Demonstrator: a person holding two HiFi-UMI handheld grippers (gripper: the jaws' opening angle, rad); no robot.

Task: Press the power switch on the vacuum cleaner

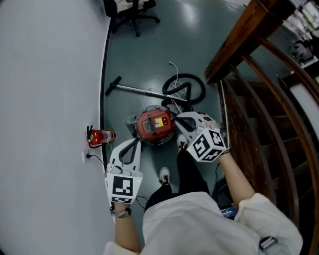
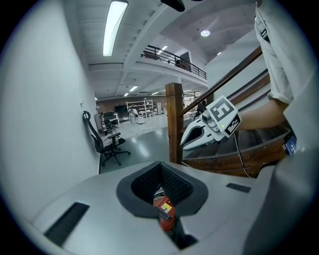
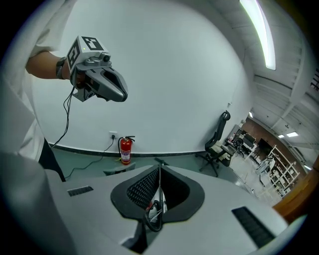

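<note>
A red canister vacuum cleaner (image 1: 155, 126) with a yellow label stands on the grey-green floor, its black hose (image 1: 184, 88) coiled behind it and its metal wand (image 1: 142, 90) lying to the left. My left gripper (image 1: 136, 141) hovers above the canister's left edge, its jaws shut and holding nothing. My right gripper (image 1: 178, 116) is above the canister's right edge, also shut and holding nothing. In the left gripper view the vacuum cleaner (image 2: 164, 211) shows through the gap under the left gripper (image 2: 160, 166). Under the right gripper (image 3: 159, 169) only the hose (image 3: 153, 213) shows. The power switch cannot be made out.
A red fire extinguisher (image 1: 102, 136) stands at the white curved wall (image 1: 50, 99), by a wall socket (image 1: 84, 157). A wooden staircase (image 1: 259, 99) runs along the right. An office chair (image 1: 132, 12) is far back. The person's shoe (image 1: 164, 175) is just behind the vacuum.
</note>
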